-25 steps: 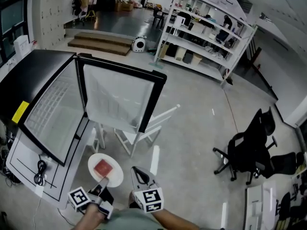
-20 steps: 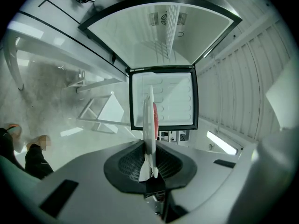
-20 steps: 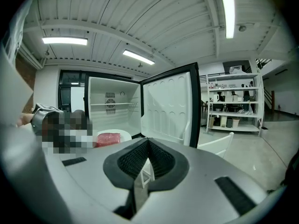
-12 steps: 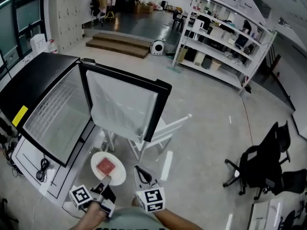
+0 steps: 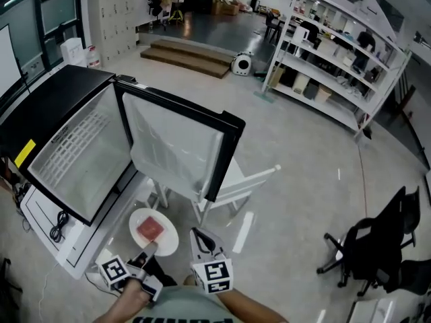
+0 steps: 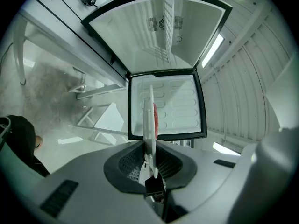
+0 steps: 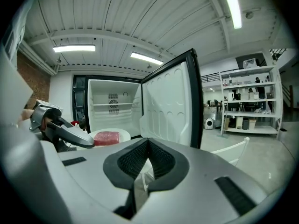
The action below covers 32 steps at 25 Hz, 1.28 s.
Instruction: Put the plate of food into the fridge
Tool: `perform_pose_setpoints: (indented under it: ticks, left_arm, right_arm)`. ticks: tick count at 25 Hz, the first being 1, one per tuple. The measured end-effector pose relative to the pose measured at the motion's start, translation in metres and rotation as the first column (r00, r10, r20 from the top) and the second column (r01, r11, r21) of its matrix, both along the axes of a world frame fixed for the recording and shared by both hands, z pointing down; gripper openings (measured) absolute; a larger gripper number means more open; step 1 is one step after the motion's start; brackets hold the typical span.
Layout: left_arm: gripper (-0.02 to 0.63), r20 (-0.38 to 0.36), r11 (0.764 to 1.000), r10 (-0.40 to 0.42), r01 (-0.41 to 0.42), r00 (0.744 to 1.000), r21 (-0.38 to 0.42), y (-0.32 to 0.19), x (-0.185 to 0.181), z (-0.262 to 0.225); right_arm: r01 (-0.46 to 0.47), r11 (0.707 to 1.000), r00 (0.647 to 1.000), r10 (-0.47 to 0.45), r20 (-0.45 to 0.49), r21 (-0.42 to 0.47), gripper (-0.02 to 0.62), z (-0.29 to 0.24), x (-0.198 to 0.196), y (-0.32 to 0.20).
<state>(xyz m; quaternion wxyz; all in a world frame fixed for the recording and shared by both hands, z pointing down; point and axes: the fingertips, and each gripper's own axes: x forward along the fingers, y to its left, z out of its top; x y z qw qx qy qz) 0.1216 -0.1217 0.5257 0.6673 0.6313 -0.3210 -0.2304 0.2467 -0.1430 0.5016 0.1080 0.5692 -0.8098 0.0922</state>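
While fast between jaws of left gripper (image 5: pixel 146 250), plate (image 5: pixel 166 240) with red food (image 5: pixel 149 229); right gripper (image 5: pixel 195 232) closed, empty.

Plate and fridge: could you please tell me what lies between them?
Nothing: the right gripper view shows a bare stretch from plate to open fridge.

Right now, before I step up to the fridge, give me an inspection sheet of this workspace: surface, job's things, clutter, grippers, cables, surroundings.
Surface: grey floor; no table in view.
Job's things: white plate carrying red food, held in front of the fridge; its door stands open.
Clutter: white chair beside the open door.
Grippers: left gripper shut on the plate's rim; right gripper shut, nothing in it, beside the plate.
Cables: black cable on the white board at the fridge's foot.
Surroundings: shelving rack, office chair, low steps.
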Motion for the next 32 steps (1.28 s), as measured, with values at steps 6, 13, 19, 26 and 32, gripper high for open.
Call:
perform_pose_setpoints:
  ticks: [6, 13, 19, 26, 32]
  left_arm:
    - [0.048, 0.004, 0.999, -0.041, 0.041, 0.999, -0.007, -0.012, -0.005, 0.002]
    - [0.049, 0.02, 0.997, -0.08, 0.08, 0.997, -0.022, -0.042, -0.031, 0.01]
    - [0.049, 0.011, 0.995, -0.104, 0.104, 0.995, 0.001, -0.081, -0.046, 0.007]
    - [0.048, 0.003, 0.987, -0.161, 0.161, 0.987, 0.005, -0.114, -0.072, 0.009]
    - [0.048, -0.025, 0.976, -0.215, 0.216, 0.976, -0.001, -0.144, -0.091, 0.016]
  right_arm:
    - [0.037, 0.999, 0.999, -0.037, 0.034, -0.01, 0.005, 0.0, -0.009, -0.012]
    - [0.076, 0.997, 0.997, -0.076, 0.012, -0.023, 0.005, 0.002, -0.031, -0.044]
    - [0.094, 0.996, 0.995, -0.094, -0.01, -0.002, 0.005, -0.01, -0.046, -0.079]
    - [0.114, 0.994, 0.993, -0.114, -0.029, -0.004, 0.005, -0.015, -0.064, -0.101]
    - [0.123, 0.992, 0.99, -0.123, -0.063, -0.002, 0.005, -0.014, -0.074, -0.115]
